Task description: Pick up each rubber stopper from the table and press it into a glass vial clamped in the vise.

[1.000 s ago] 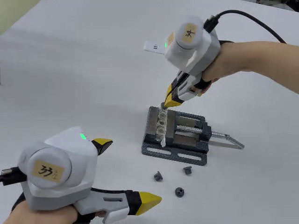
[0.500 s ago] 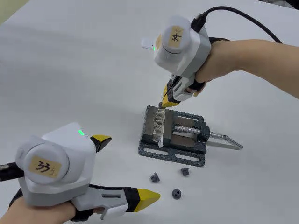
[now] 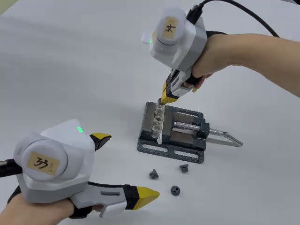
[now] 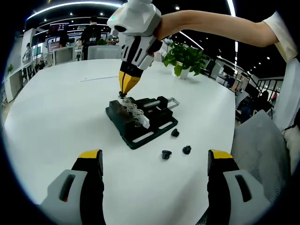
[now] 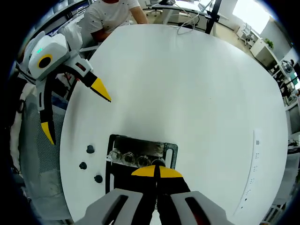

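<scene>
A dark vise (image 3: 187, 140) on the white table clamps a row of glass vials (image 3: 159, 123). My right gripper (image 3: 165, 101) points down at the far end of the row, shut on a small dark rubber stopper (image 4: 123, 95) at the mouth of the end vial. In the right gripper view its yellow tips (image 5: 155, 171) meet over the vials (image 5: 126, 158). Three loose stoppers (image 3: 153, 174), (image 3: 183, 168), (image 3: 175, 190) lie in front of the vise. My left gripper (image 3: 124, 166) hovers open at the near left, holding nothing, well short of the stoppers (image 4: 165, 153).
The vise's screw handle (image 3: 227, 139) sticks out to the right. A small white label (image 3: 146, 37) lies behind the right gripper. Bare white table surrounds the vise (image 4: 140, 117). Chairs and a potted plant (image 4: 185, 56) stand beyond the table's far edge.
The right gripper has stood up slightly steeper over the far vial, its tips staying at the vial's mouth. The left gripper and the loose stoppers have kept their places.
</scene>
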